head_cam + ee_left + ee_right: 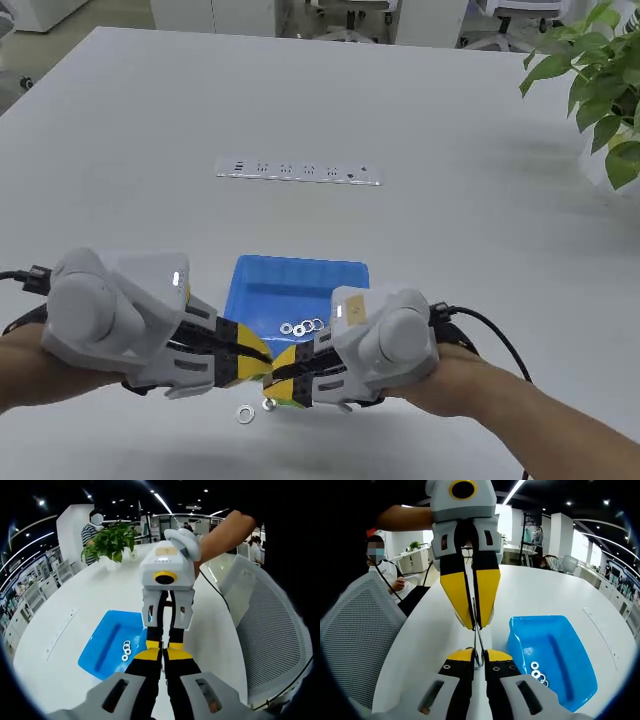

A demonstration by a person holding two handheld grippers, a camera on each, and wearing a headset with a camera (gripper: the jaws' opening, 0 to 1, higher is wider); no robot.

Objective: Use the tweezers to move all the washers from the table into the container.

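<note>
Beside the container (570,650), left tool (476,624) and right tool (478,656) pinch slim silver tweezers (478,642).

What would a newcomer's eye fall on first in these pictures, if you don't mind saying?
The left hand-held gripper and right hand-held gripper meet tip to tip low in the head view, both shut on thin tweezers. Just beyond them sits a blue tray holding a few washers, and two loose washers lie on the white table on the near side.
</note>
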